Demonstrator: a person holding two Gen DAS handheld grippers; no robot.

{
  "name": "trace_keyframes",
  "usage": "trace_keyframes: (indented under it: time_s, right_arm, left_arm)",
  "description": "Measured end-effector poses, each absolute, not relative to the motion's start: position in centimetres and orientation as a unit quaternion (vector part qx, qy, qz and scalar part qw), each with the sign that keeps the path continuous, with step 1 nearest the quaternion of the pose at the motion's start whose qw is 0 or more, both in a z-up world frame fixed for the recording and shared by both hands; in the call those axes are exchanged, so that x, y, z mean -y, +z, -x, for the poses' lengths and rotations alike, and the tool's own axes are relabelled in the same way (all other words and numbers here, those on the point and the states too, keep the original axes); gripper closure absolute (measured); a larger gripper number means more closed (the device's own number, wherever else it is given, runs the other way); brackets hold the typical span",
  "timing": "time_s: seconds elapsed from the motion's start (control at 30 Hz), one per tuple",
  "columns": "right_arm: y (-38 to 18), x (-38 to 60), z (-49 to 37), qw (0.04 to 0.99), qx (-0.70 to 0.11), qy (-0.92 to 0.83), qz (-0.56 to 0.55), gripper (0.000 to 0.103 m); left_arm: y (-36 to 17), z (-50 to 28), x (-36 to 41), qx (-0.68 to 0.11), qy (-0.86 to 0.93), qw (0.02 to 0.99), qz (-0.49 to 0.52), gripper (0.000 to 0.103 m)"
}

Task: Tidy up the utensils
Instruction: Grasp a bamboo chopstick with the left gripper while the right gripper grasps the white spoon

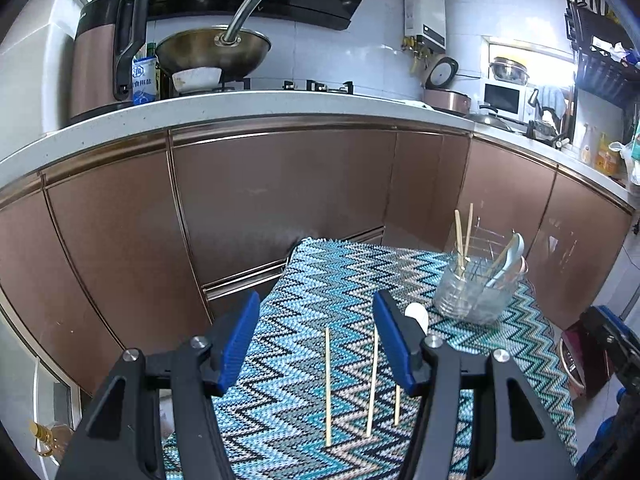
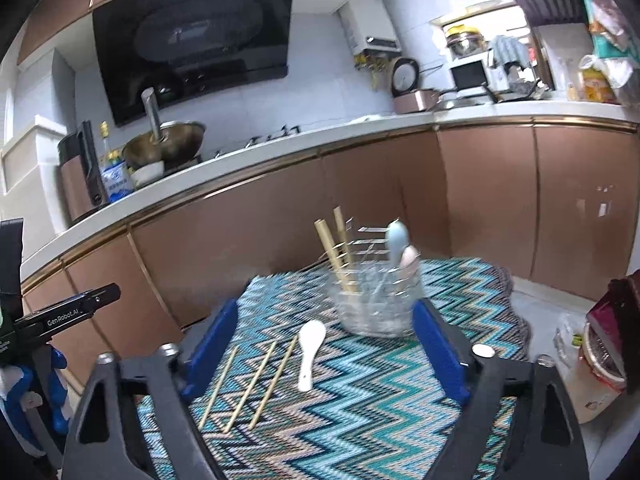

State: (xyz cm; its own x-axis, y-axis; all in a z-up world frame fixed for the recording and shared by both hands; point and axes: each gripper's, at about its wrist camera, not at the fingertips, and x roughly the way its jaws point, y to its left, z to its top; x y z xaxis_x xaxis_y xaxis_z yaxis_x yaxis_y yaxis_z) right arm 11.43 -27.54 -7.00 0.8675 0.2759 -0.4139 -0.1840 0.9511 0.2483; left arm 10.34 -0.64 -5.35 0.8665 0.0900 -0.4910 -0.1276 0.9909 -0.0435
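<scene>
Desk: zigzag cloth (image 2: 360,408), three chopsticks (image 2: 250,387)
Right view only: whole spoon (image 2: 309,350)
Jar (image 1: 474,292): unblocked
Fingers: left gripper (image 1: 316,344), right gripper (image 2: 324,354) both spread, empty

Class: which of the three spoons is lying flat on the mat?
The white spoon, beside the loose chopsticks; the blue and pink ones stand in the glass holder.

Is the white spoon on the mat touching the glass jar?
Apart. The right wrist view shows patterned mat between the white spoon and the glass jar.
</scene>
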Motion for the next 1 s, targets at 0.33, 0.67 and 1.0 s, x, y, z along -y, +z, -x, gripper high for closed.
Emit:
trace_keyframes:
  time_s: [0.33, 0.67, 1.0]
  right_arm:
    - [-9.1, 22.7, -13.9, 0.944, -0.285, 0.150, -0.073, 0.041]
    - [-13.8, 20.8, -19.6, 0.915, -0.373, 0.148, -0.045, 0.051]
    - [-19.9, 19.4, -26.1, 0.873, -0.457, 0.169, -0.032, 0.070]
  left_arm:
    - [-8.7, -14.3, -1.3, -0.341, -0.057, 0.936, 0.061, 0.047]
    - [-15.7, -24.3, 0.6, -0.475, -0.152, 0.863, 0.087, 0.054]
    - [-21.7, -32.5, 3.3, -0.562, -0.153, 0.808, 0.086, 0.069]
